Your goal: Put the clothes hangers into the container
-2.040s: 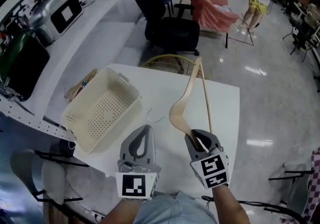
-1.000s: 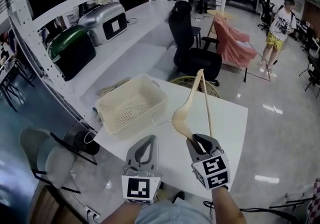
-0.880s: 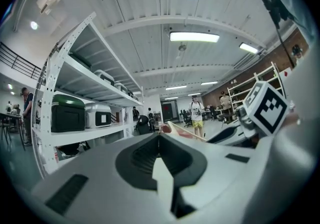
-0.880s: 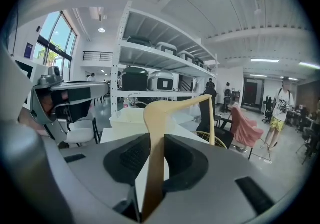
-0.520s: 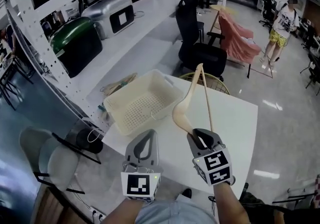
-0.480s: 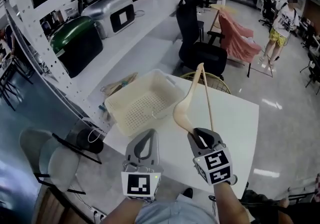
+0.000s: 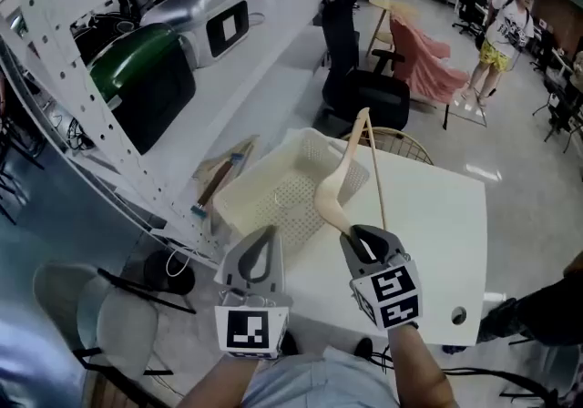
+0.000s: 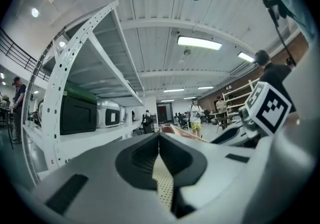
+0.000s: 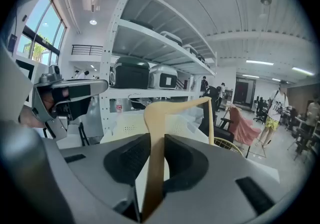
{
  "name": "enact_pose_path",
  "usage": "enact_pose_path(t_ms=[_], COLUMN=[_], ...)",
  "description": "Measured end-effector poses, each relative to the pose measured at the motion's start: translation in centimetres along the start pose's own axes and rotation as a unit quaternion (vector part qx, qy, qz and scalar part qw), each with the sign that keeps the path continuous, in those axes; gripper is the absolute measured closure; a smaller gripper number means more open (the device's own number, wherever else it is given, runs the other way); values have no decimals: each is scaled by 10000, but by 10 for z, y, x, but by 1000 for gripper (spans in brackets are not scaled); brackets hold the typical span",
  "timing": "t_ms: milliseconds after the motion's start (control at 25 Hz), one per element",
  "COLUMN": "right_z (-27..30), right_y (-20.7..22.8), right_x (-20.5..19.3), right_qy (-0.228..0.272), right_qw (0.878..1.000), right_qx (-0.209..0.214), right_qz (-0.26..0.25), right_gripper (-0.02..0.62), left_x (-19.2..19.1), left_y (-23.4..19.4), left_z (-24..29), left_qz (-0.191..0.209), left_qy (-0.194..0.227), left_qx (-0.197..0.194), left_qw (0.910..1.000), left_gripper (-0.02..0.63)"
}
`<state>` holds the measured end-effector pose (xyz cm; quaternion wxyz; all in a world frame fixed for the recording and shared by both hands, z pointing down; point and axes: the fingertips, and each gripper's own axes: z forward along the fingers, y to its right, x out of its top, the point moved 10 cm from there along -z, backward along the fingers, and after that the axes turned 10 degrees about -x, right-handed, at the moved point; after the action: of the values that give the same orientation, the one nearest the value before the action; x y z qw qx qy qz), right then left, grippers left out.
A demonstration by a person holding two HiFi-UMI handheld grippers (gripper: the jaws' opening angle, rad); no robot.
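- Head view: the right gripper (image 7: 364, 237) is clenched on one end of a pale wooden clothes hanger (image 7: 335, 186). The hanger rises away from the gripper, and its curved arm crosses the right part of a cream perforated plastic basket (image 7: 264, 206). The basket sits on the far left corner of a white bench (image 7: 428, 233). The left gripper (image 7: 263, 233) hangs beside it.
- Left gripper view: the jaws are pressed together, with nothing between them.
- Right gripper view: the hanger (image 9: 159, 118) is clamped between the jaws, with the basket (image 9: 125, 129) behind.
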<state>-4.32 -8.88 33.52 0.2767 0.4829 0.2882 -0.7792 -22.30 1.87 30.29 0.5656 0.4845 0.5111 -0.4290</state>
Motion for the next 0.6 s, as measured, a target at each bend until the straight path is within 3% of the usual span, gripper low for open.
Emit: enact_pose_path(t_ms=[280,600], right_z=[22,37], right_y=[-39,-50], right_x=[24,32], right_qy=[23,-75], right_qw=[9999,9999], right_qx=[-153,-96], right_qz=[-49,-66], right_gripper=[500,500], left_x=[-10,-21], left_y=[-45,-64], left_z=[-13,-9], left_qz=[7,48], left_qy=[54,20], left_qx=[-178,-216], left_qw=[9998,9998], left_gripper=[594,594])
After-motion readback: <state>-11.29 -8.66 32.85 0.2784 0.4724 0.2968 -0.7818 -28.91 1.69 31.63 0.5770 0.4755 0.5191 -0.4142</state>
